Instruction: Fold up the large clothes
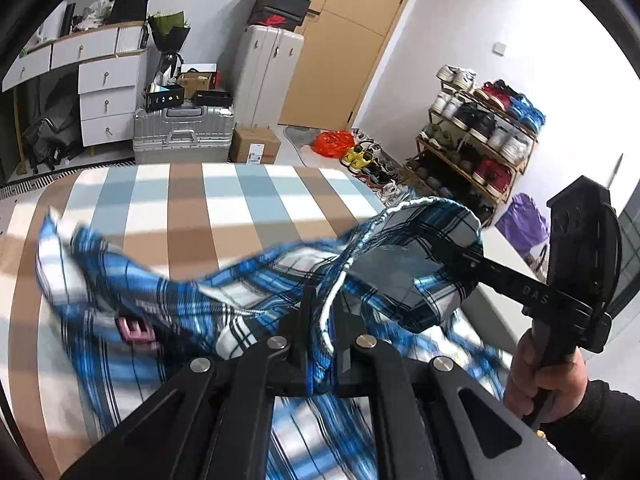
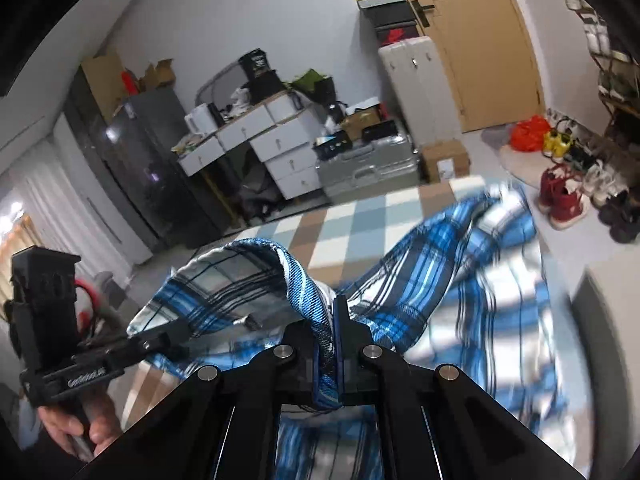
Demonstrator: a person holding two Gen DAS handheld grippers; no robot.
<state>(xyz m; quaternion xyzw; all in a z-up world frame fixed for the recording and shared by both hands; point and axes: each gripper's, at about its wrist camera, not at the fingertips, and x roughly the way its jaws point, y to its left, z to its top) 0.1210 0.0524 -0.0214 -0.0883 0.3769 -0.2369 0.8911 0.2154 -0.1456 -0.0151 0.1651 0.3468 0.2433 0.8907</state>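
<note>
A blue, white and black plaid shirt hangs lifted above a bed with a brown, blue and white striped cover. My left gripper is shut on a hemmed edge of the shirt, which runs up between its fingers. My right gripper is shut on another edge of the same shirt. In the left wrist view the right gripper reaches in from the right, gripping the cloth, held by a hand. In the right wrist view the left gripper grips the cloth at the left. The far cloth is blurred.
Beyond the bed stand a silver suitcase, a white drawer unit, a cardboard box and a wooden door. A shoe rack and loose shoes line the right side. A dark fridge stands at left.
</note>
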